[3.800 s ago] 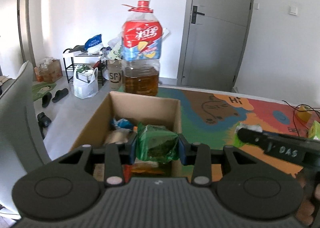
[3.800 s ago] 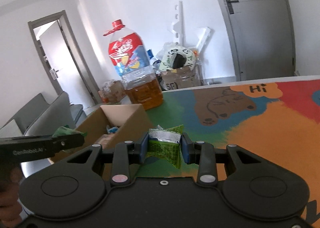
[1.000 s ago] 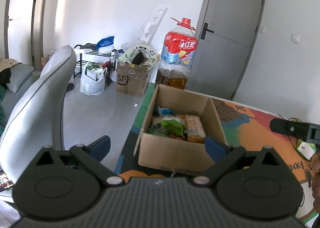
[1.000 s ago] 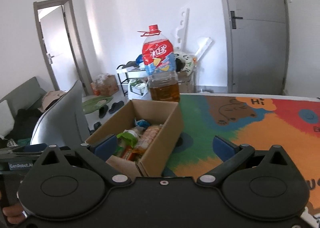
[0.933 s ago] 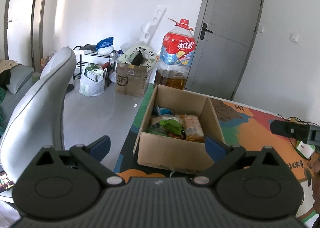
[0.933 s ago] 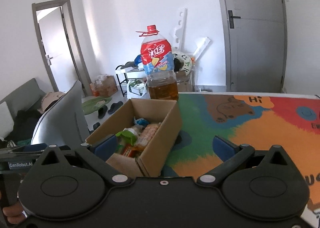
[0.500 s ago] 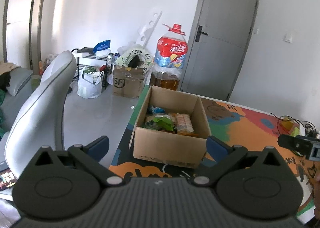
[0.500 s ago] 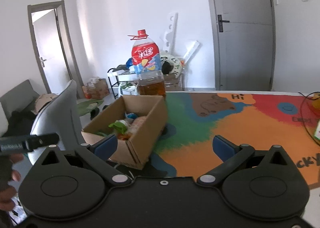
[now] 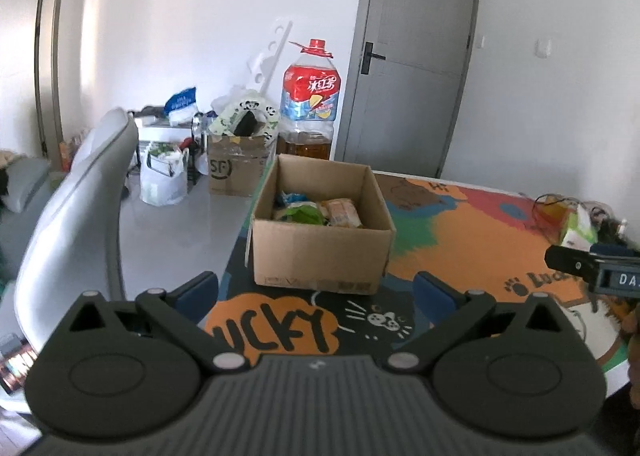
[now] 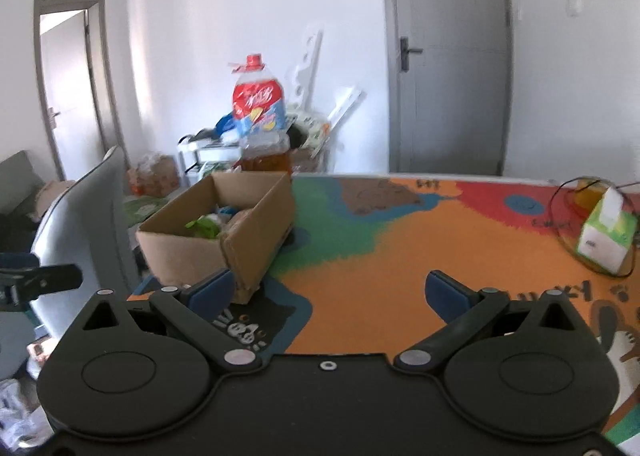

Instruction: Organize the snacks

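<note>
Both tongs hang released and empty above the bench: the left tongs face the cardboard box, the right tongs sit off its corner. Snacks lie piled inside the box, near the bench's left edge. No loose packet shows on the patterned mat, so the sorting looks about finished; a tissue box stands well apart.

A cardboard box is set near the table's left edge, with snack packets lying in it. Behind it a large bottle is placed; a chair is positioned left of the table.
</note>
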Demonstrator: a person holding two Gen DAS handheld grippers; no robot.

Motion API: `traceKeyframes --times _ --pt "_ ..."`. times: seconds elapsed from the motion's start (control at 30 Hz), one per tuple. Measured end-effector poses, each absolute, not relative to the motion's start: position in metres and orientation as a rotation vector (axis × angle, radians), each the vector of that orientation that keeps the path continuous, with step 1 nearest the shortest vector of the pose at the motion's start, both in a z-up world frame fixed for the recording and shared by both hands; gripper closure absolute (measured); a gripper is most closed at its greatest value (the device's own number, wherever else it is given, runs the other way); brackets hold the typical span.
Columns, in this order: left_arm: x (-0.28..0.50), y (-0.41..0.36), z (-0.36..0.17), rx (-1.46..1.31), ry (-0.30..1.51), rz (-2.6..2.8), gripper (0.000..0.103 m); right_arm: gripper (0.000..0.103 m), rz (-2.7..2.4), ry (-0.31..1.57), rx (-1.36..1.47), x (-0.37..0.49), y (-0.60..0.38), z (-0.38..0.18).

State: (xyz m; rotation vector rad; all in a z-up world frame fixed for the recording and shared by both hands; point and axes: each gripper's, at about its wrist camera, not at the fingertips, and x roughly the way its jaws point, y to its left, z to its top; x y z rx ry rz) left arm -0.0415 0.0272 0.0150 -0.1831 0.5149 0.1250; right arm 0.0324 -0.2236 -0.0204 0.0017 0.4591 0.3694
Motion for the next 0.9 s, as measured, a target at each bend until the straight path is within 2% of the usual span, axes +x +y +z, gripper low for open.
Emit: traceKeyframes --times 0.6,0.9 --pt "-0.046 0.020 0.007 -0.141 0.479 0.148 0.000 0.000 0.347 0.465 -0.050 0.009 -0.235 -0.052" --pt "-0.041 0.015 -0.006 -0.113 0.501 0.144 0.000 0.000 0.332 0.454 -0.036 0.010 -0.243 -0.050"
